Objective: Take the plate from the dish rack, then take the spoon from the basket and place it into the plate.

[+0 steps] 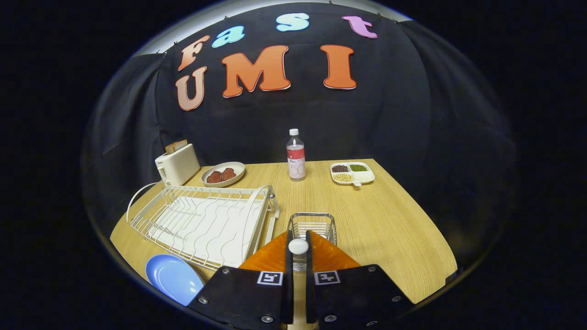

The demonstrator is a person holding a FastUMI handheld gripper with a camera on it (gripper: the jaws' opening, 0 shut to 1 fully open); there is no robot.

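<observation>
My gripper (298, 247) is shut on the spoon (298, 246), whose rounded white end sticks up between the two fingertips. Just beyond the fingers stands the small wire basket (312, 222) on the wooden table. The blue plate (173, 277) lies flat on the table to the left of my fingers, in front of the white wire dish rack (202, 222). The rack holds no dishes. The rest of the spoon is hidden between the fingers.
A white toaster (176, 163) and a dish of reddish food (223, 174) stand behind the rack. A water bottle (296, 156) is at the table's back middle, and a divided tray of beans (352, 173) to its right. Bare table (390, 220) spreads right of the basket.
</observation>
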